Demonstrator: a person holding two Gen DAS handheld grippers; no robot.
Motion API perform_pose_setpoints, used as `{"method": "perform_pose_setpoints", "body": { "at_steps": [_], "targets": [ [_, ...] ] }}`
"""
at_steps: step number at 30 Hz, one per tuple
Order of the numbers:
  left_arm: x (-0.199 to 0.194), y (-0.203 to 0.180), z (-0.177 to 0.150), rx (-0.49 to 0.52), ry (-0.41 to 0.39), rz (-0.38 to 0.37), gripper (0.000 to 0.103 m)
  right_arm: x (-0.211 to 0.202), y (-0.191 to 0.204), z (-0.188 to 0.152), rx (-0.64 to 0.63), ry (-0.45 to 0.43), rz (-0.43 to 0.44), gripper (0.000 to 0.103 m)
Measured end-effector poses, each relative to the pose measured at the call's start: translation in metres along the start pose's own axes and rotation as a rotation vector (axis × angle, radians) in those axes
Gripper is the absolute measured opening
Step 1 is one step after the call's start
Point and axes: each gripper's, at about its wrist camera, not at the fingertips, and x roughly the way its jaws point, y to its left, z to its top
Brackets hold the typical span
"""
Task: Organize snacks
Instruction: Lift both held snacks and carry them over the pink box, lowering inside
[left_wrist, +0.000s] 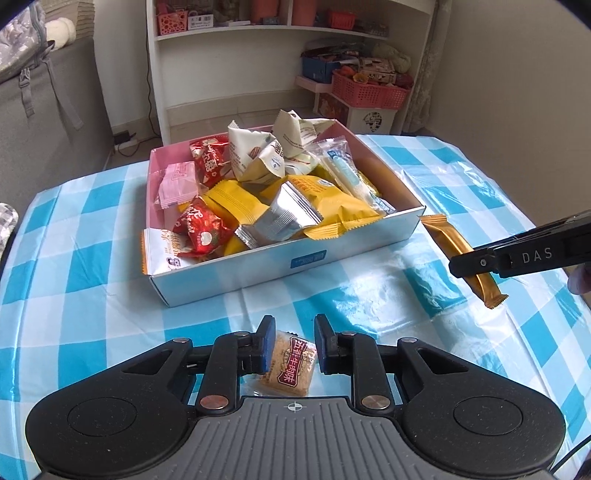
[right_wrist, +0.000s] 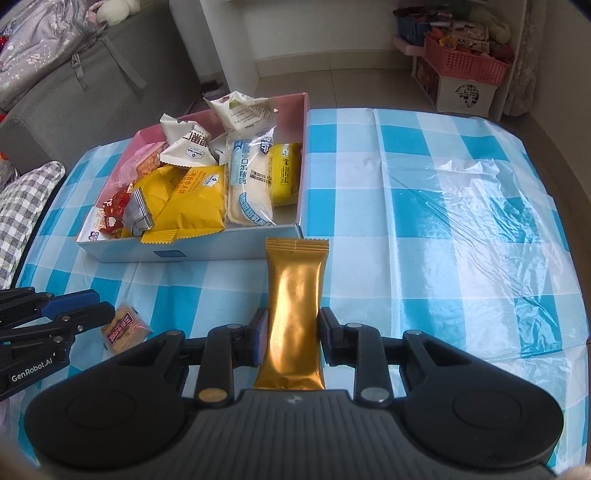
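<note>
Right wrist view shows the right gripper (right_wrist: 290, 334) pinching a gold foil snack bar (right_wrist: 295, 310) about its middle, both blue pads pressed against the wrapper's sides, the jaws only as far apart as the bar is wide. The bar runs lengthwise away from the camera, its crimped far end reaching the near right corner of the snack box (right_wrist: 229, 243). From the left wrist view the same bar (left_wrist: 458, 247) hangs tilted in the black fingers above the blue-and-white checked tablecloth (left_wrist: 332, 295), just beside the box's (left_wrist: 258, 266) right corner and clear of the cloth. The left gripper (left_wrist: 293, 343) has its jaws narrowly set around a small square cracker packet with a red label (left_wrist: 290, 365); the left pad lies against the packet's edge, while a slim gap seems to show on the right side, so I cannot tell whether the pinch is firm. In the right wrist view that packet (right_wrist: 123, 330) sits at the left gripper's tips, near the cloth. The box, pink inside and pale blue outside, is heaped with yellow, red, white, silver and pink snack packets and stands on the table beyond both grippers.
</note>
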Motion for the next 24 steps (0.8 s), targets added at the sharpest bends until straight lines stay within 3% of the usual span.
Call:
{"method": "perform_pose_setpoints", "body": {
  "at_steps": [2, 5, 14, 16, 17, 24],
  "targets": [
    [0.005, -0.004, -0.003, 0.03, 0.02, 0.007, 0.036, 0.002, 0.003, -0.001, -0.008, 0.008, 0.003, 0.026],
    [0.014, -0.007, -0.006, 0.06, 0.056, 0.03, 0.046, 0.003, 0.007, -0.003, -0.02, 0.018, 0.006, 0.026],
    [0.031, -0.018, -0.016, 0.151, 0.127, 0.072, 0.045, 0.006, 0.012, -0.004, -0.034, 0.031, 0.007, 0.026],
    [0.031, -0.019, -0.017, 0.159, 0.129, 0.079, 0.04, 0.006, 0.012, -0.004, -0.034, 0.031, 0.007, 0.026],
    [0.032, -0.019, -0.017, 0.161, 0.13, 0.085, 0.033, 0.006, 0.012, -0.004, -0.034, 0.031, 0.007, 0.026],
    [0.027, -0.02, -0.014, 0.143, 0.129, 0.084, 0.032, 0.003, 0.01, -0.003, -0.023, 0.022, 0.01, 0.026]
  ]
}}
